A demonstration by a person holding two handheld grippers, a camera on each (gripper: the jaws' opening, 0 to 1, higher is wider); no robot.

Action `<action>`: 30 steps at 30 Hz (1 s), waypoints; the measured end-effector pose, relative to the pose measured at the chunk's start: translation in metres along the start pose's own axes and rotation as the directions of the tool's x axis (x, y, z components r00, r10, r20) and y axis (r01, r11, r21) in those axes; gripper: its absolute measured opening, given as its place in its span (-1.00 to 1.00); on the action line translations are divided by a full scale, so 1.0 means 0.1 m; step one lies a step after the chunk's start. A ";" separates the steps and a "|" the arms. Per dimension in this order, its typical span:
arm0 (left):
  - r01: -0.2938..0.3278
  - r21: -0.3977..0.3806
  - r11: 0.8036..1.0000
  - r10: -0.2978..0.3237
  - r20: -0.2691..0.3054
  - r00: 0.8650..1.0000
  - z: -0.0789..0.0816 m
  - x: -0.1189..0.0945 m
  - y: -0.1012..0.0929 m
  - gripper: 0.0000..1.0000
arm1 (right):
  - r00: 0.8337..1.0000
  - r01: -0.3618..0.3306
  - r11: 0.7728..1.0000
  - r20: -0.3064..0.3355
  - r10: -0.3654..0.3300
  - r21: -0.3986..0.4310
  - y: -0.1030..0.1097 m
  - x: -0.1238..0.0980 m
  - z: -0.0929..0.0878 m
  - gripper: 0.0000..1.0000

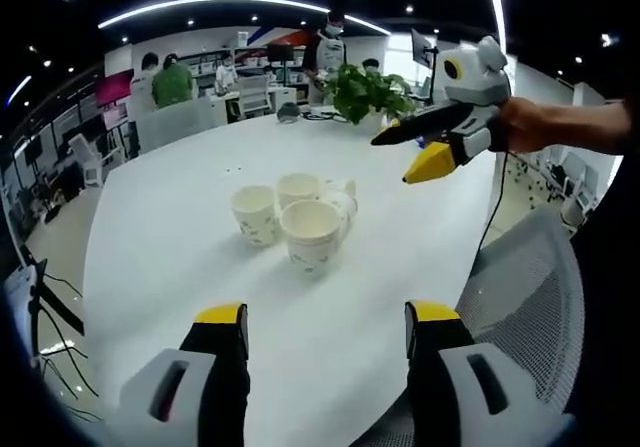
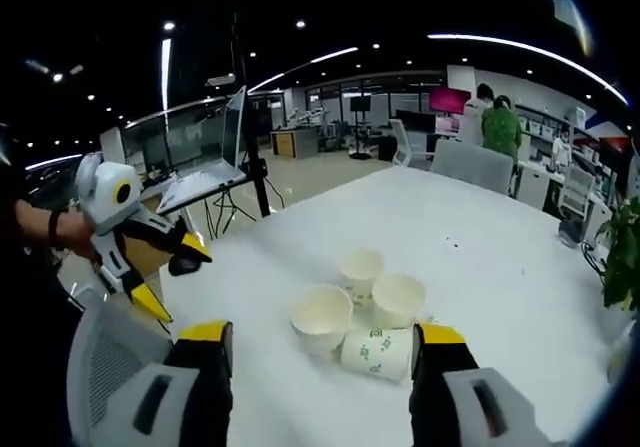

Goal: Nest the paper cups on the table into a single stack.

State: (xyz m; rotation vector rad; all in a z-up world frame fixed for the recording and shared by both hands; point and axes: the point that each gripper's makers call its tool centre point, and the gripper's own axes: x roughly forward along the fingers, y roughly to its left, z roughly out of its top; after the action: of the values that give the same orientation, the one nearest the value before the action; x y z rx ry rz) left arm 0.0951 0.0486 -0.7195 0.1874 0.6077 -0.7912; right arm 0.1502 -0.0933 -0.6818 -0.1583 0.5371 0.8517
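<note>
While both the left gripper [image 1: 325, 332] and right gripper [image 2: 325, 352] hang wide open and empty, four paper cups [image 1: 297, 222] cluster mid-table [image 1: 180, 227] — one tipped over; light, crushable — pinch rims gently.

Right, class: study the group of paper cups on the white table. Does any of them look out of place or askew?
Yes. Three cups stand upright with mouths up, but the fourth cup lies tipped on its side against them on the white table. Nothing looks spilled or damaged.
</note>
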 end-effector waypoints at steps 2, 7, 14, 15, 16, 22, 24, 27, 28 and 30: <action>0.002 0.002 1.000 -0.002 -0.003 1.000 -0.01 0.01 -0.01 0.25 | 1.000 -0.001 1.000 0.004 0.001 0.001 -0.01 0.01 0.04 0.44; 0.000 0.005 1.000 0.000 0.000 1.000 0.01 0.01 -0.01 0.25 | 1.000 -0.017 1.000 0.014 0.017 0.005 -0.06 0.06 0.15 0.37; -0.006 0.006 1.000 0.005 0.009 1.000 0.04 -0.02 -0.01 0.25 | 1.000 -0.019 1.000 -0.001 0.019 -0.006 -0.16 0.20 0.29 0.27; -0.006 0.005 1.000 0.006 0.009 1.000 0.03 -0.02 -0.01 0.24 | 1.000 -0.021 1.000 -0.004 0.021 -0.004 -0.17 0.22 0.30 0.24; -0.005 0.006 1.000 0.005 0.007 1.000 0.02 -0.02 -0.01 0.24 | 1.000 -0.021 1.000 -0.007 0.021 0.001 -0.15 0.24 0.32 0.20; -0.001 0.010 1.000 0.001 -0.001 1.000 -0.02 -0.03 -0.02 0.24 | 0.999 -0.035 0.999 -0.038 0.035 0.008 -0.21 0.42 0.42 0.14; -0.003 0.003 1.000 0.003 0.002 1.000 -0.02 -0.04 -0.03 0.24 | 0.998 -0.041 0.999 -0.055 0.042 0.023 -0.27 0.50 0.45 0.11; -0.003 0.002 1.000 0.003 -0.001 1.000 -0.04 -0.03 -0.04 0.24 | 0.996 -0.047 0.998 -0.079 0.050 0.041 -0.31 0.60 0.49 0.08; -0.003 0.002 1.000 0.003 -0.002 1.000 -0.04 -0.03 -0.04 0.24 | 0.995 -0.046 0.998 -0.089 0.050 0.044 -0.31 0.64 0.50 0.08; -0.002 0.002 1.000 0.002 -0.002 1.000 -0.04 -0.03 -0.03 0.24 | 0.994 -0.052 0.998 -0.098 0.057 0.048 -0.31 0.69 0.52 0.08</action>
State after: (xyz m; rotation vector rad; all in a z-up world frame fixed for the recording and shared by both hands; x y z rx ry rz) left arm 0.0891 0.0497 -0.7207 0.1904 0.6084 -0.7895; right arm 0.2310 -0.0494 -0.6745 -0.1461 0.6561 0.8875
